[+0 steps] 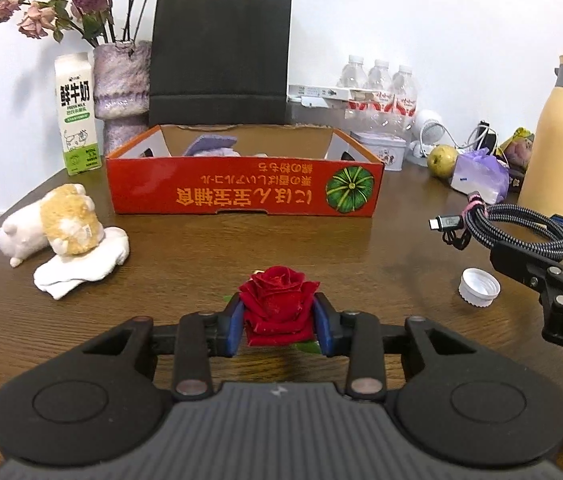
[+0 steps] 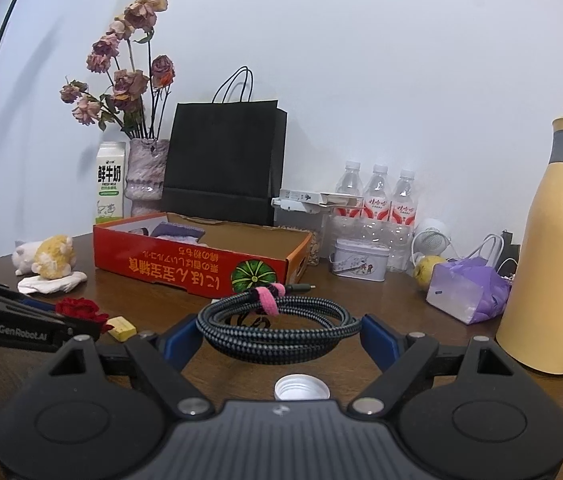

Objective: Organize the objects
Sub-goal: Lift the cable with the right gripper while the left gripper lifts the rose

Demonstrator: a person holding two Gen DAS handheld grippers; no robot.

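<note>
My left gripper is shut on a red rose head, its blue pads pressing on both sides, just above the brown table. In the right wrist view the rose shows at the left. My right gripper is shut on a coiled braided cable bound with a pink strap. That cable hangs at the right edge of the left wrist view. Beyond both grippers lies an open red cardboard box with a purple item inside.
A plush toy lies on white cloth at the left. A white bottle cap and a small yellow block sit on the table. A yellow flask, milk carton, vase, black bag and bottles line the back.
</note>
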